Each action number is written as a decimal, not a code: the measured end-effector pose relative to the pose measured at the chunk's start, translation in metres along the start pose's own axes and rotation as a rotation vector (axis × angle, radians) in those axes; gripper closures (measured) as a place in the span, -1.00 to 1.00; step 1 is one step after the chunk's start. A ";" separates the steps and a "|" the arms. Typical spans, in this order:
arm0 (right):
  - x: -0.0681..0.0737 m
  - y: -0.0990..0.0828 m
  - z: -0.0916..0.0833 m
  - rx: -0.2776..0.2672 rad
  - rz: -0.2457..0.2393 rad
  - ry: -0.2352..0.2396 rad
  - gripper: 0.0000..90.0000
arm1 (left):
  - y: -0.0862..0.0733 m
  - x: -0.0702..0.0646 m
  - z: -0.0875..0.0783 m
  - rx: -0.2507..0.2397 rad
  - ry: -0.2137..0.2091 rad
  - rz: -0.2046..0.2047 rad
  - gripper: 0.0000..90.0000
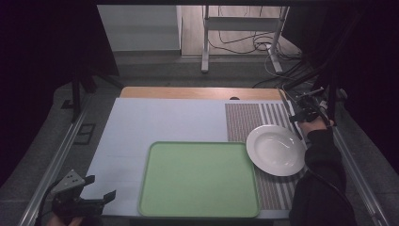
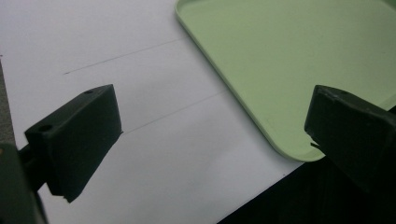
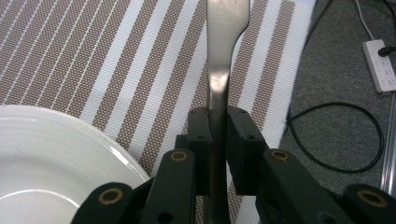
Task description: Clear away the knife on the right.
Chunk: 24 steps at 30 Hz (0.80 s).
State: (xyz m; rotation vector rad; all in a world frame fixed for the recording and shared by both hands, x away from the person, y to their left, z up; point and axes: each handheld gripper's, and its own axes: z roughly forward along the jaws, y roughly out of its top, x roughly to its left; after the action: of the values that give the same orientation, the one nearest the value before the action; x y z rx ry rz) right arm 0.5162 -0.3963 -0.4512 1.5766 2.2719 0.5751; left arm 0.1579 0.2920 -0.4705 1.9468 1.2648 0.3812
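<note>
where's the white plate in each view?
High view: plate at right, on the striped mat, beside the green tray.
Left gripper view: not in it.
Right gripper view: plate at bottom left.
Shared landmark: the striped mat in the high and right gripper views.

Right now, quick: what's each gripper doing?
Left gripper: open, holding nothing, over the white table surface beside the green tray.
Right gripper: closed on a metal utensil handle, above the striped placemat.
</note>
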 end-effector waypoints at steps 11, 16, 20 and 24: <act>0.002 -0.007 -0.029 -0.023 0.001 0.034 0.79 | 0.000 0.000 0.000 0.001 0.001 -0.003 -0.92; 0.011 -0.009 -0.037 -0.031 -0.012 0.050 0.79 | 0.000 0.000 0.000 0.001 0.001 -0.004 -0.92; 0.030 -0.011 -0.041 -0.017 -0.045 0.081 0.79 | 0.000 0.000 0.000 0.002 0.002 -0.002 -0.92; 0.046 -0.011 -0.042 -0.013 -0.070 0.107 0.79 | 0.000 0.000 0.000 0.002 0.001 0.000 -0.92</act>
State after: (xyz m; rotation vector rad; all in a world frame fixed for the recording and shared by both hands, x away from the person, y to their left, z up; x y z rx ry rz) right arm 0.4716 -0.3623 -0.4213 1.4873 2.3850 0.6694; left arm 0.1581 0.2918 -0.4705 1.9486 1.2667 0.3814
